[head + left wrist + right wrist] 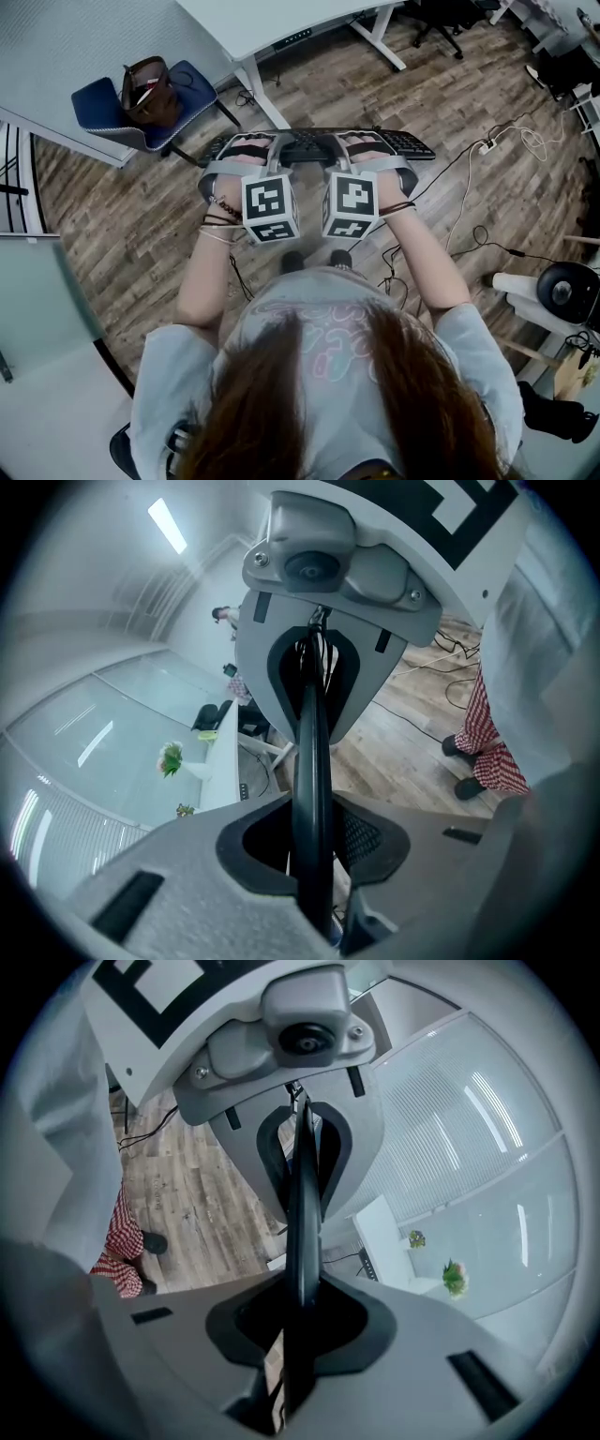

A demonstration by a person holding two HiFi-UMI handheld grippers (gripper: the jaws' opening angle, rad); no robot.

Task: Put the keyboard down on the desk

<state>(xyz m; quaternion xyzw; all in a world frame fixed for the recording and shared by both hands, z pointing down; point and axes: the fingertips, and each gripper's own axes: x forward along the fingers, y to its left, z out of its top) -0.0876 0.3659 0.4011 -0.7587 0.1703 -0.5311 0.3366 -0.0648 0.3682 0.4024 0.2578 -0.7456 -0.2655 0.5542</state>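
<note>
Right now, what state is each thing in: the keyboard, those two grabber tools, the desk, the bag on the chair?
keyboard: held up over the wooden floor, not yet on the desk.
left gripper: shut on the keyboard's near edge.
right gripper: shut on the keyboard's near edge.
desk: standing ahead, keyboard not on it.
bag: upright on the blue chair, top open.

Office, white desk (pixel 272 21), blue chair (pixel 95 101)

wood-plank floor (pixel 112 234), white desk (pixel 272 23), blue chair (pixel 97 101) (brown bag (pixel 150 94) on it)
</note>
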